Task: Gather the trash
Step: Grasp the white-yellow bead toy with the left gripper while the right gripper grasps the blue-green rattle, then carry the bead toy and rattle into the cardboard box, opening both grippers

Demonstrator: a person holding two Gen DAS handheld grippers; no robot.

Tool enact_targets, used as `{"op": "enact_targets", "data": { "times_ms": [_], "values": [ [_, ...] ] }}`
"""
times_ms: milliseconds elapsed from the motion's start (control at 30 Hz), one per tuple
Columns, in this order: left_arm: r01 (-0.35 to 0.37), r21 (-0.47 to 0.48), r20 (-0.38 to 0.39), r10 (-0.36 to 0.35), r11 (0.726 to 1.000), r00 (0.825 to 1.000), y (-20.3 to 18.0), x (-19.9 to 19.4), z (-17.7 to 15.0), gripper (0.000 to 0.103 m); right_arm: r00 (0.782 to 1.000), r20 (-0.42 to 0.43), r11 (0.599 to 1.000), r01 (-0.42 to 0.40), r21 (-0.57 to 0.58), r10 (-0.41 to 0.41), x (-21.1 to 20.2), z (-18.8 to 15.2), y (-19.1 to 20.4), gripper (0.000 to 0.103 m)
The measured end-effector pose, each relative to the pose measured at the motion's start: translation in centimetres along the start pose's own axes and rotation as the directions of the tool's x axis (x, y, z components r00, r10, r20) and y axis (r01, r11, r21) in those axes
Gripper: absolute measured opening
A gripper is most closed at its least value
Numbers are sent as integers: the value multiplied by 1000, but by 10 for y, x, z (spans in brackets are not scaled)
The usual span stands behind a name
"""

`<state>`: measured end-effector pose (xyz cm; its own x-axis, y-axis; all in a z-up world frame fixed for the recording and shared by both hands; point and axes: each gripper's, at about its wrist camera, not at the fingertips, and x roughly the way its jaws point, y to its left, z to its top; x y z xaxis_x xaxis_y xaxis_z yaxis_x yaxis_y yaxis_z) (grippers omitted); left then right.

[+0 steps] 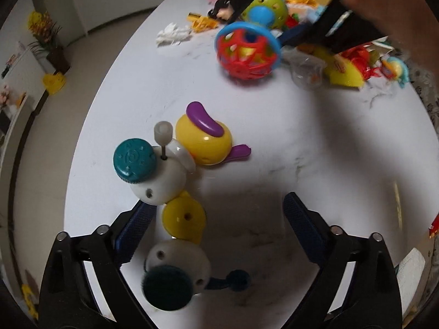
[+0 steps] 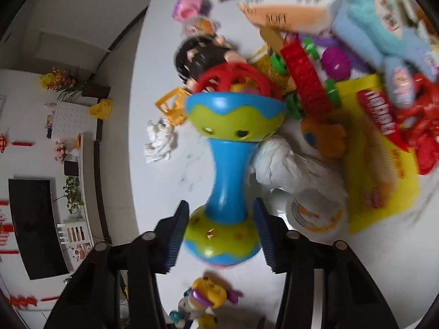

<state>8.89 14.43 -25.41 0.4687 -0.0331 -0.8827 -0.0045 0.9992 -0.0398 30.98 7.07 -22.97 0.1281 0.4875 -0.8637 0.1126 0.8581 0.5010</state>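
Between the right gripper's (image 2: 221,219) closed-in fingers sits the rattle (image 2: 227,170); the left gripper (image 1: 216,224) gapes wide

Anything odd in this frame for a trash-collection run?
Yes: the right gripper is shut on a blue-green rattle toy, not trash, while crumpled white tissue lies untouched on the table. The left gripper is open.

Only one legible mark: embossed "5" inside a circle on the teal cap (image 1: 135,160) of the caterpillar toy (image 1: 175,181). Print on the orange-white package (image 2: 282,5) and red wrapper (image 2: 381,115) is too blurred to read.
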Motion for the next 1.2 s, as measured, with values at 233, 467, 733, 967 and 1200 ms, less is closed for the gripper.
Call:
{"op": "enact_targets", "data": {
  "times_ms": [233, 467, 733, 967, 1200],
  "values": [
    [196, -200, 72, -185, 960, 980, 55, -13, -3, 29, 999, 47, 998, 19, -59, -17, 11, 6, 4, 31],
    [567, -522, 184, -565, 637, 804, 107, 2, -16, 29, 988, 94, 979, -104, -174, 121, -38, -2, 22, 22],
    [735, -536, 303, -718, 415, 627, 98, -21, -9, 29, 948, 79, 943, -293, -156, 307, -91, -8, 8, 22],
    [794, -428, 297, -763, 432, 575, 83, -72, -25, 29, 909, 87, 892, -377, -248, 408, -167, -63, -19, 21],
    [730, -383, 163, -736, 566, 657, 53, -82, -61, 29, 926, 87, 899, -329, -288, 367, -210, -146, -95, 1]
  ]
}}
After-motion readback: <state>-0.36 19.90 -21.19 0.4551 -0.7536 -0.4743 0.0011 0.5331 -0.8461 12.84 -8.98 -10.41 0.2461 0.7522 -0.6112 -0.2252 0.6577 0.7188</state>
